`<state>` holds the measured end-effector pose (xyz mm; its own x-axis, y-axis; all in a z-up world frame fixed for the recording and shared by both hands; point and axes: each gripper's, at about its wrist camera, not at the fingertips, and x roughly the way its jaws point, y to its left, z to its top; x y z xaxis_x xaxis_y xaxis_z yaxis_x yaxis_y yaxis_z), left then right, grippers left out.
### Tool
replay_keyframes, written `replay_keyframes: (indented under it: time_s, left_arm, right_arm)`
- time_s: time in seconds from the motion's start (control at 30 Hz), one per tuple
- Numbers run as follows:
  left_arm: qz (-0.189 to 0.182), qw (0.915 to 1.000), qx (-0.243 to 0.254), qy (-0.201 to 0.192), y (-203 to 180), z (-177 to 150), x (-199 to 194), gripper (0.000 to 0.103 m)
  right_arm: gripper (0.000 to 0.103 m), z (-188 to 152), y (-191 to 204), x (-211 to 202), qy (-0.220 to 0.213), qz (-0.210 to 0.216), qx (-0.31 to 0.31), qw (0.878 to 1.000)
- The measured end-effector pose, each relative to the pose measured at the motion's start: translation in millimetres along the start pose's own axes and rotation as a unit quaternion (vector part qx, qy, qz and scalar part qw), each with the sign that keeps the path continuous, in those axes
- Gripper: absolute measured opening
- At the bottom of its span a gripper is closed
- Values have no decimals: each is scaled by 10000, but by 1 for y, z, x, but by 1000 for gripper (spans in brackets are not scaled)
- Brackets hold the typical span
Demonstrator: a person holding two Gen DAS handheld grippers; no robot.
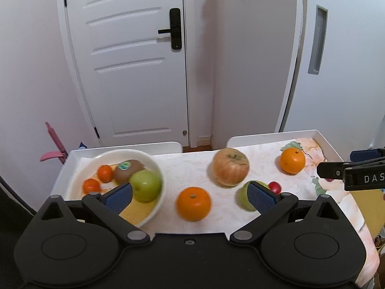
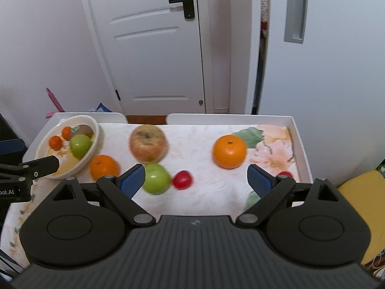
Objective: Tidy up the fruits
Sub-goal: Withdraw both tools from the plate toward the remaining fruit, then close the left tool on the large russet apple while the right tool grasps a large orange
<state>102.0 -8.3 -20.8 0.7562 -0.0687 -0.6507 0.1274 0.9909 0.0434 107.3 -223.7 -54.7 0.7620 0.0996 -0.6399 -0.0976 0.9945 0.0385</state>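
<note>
- The left gripper hovers over the near edge of the white tray, its blue-padded fingers spread wide with nothing between them
- An orange lies on the floral cloth just ahead of that gap, between the two fingers but apart from both
- The left finger overlaps the near rim of the white bowl, which sits at the left end of the tray
- Inside the bowl lie a green apple, a kiwi with a green sticker and two small tangerines, all close together
- A large russet apple stands on the cloth in the middle of the tray, blurred in both views
- A second green apple lies partly hidden behind the left gripper's right finger, with a small red fruit just beside it
- A second orange rests near the tray's far right corner, well apart from the bowl
- The right gripper hangs over the near right part of the tray, its fingers also wide apart and gripping nothing
- In the right wrist view its left finger touches or overlaps the loose green apple; which cannot be told
- Another red fruit peeks out behind the right finger
- A white door with a black handle stands behind the tray
</note>
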Motion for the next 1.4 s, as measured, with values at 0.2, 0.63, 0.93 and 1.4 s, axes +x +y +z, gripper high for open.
replay_keyframes:
  time_s: [0.2,0.63,0.93,1.4]
  left_arm:
    - [105,9999,-10,72,-33,9,32,102]
    - [280,9991,22,315,-73,18,119,99]
    - [442,9973,76,585,-79,13,166,91]
    - [503,9965,200,640,-85,7,184,78]
  right_arm:
    - [103,3,-32,28,88,83,-90,9999]
    - [103,0,-62,94,288,297,-457,9981]
    - [103,-1,-65,126,379,431,-394,9976]
    - [95,1,-63,149,456,500,-461,9966]
